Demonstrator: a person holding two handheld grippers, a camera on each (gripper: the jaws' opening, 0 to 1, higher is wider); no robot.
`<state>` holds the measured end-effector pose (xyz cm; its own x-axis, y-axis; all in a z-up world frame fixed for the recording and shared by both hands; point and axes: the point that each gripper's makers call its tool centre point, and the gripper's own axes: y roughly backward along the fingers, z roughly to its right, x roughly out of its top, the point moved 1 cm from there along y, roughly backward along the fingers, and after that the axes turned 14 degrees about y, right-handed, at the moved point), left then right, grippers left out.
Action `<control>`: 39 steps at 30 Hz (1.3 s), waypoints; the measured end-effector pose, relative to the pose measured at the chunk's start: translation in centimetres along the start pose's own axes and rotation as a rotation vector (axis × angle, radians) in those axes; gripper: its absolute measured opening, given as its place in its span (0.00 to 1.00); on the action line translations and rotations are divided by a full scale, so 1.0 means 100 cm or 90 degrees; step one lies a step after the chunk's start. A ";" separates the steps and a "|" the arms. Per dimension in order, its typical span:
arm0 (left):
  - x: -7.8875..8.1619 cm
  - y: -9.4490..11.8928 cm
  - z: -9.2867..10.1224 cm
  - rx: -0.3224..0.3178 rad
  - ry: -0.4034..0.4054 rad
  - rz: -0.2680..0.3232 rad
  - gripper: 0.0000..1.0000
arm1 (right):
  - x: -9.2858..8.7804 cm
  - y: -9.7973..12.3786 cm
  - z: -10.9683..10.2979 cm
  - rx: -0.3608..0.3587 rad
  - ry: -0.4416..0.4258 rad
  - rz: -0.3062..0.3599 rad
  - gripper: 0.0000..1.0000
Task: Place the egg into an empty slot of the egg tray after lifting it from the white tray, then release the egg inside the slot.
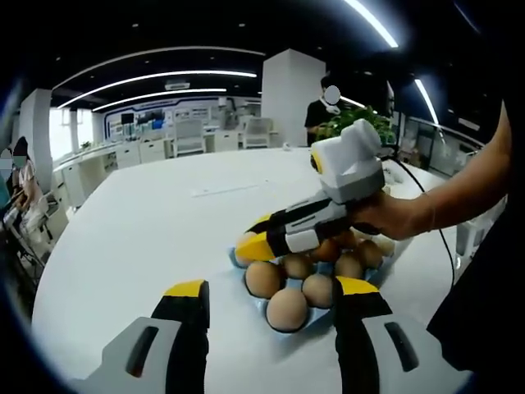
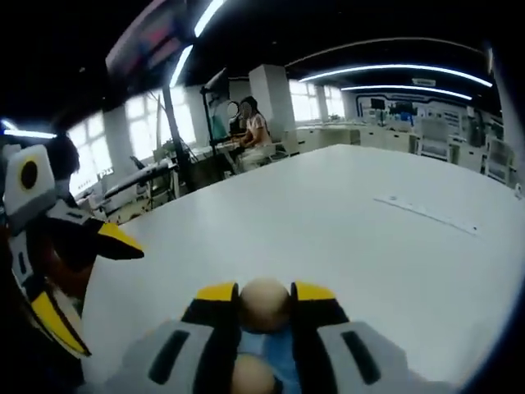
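A light blue egg tray (image 1: 321, 322) sits on the white table (image 1: 156, 230) and holds several brown eggs (image 1: 286, 309). My left gripper (image 1: 272, 289) is open just in front of it, one jaw on each side of the near eggs, touching none. Over the tray's far left corner is the right gripper (image 1: 256, 244), held by a hand. In the right gripper view, my right gripper (image 2: 264, 294) is shut on a pale brown egg (image 2: 264, 305) just above the blue tray (image 2: 264, 345). Another egg (image 2: 250, 376) lies below it.
The open left gripper (image 2: 86, 283) shows at the left of the right gripper view. A person's arm (image 1: 459, 193) reaches in from the right. Wide bare tabletop (image 2: 344, 238) stretches beyond the tray. Office desks, a green plant (image 1: 361, 123) and seated people lie past the table.
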<state>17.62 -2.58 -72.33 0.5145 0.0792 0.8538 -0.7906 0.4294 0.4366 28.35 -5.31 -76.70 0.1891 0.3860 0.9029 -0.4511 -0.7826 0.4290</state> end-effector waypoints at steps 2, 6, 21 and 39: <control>-0.001 0.000 -0.001 0.001 -0.001 -0.003 0.61 | -0.001 -0.002 0.000 0.009 -0.012 -0.011 0.24; -0.001 -0.001 0.001 -0.003 -0.004 -0.004 0.60 | -0.003 -0.002 0.000 0.018 -0.021 -0.028 0.23; 0.003 -0.001 0.004 -0.008 -0.014 0.003 0.60 | 0.009 0.022 0.009 -0.012 -0.032 0.046 0.24; 0.001 -0.004 0.009 -0.015 -0.012 0.001 0.61 | -0.071 0.221 0.181 -0.513 -0.113 0.043 0.23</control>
<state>17.72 -3.55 -72.14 0.5073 0.0636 0.8594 -0.7829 0.4508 0.4287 32.84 -34.24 -73.12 0.2430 0.2150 0.9459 -0.9407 -0.1858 0.2839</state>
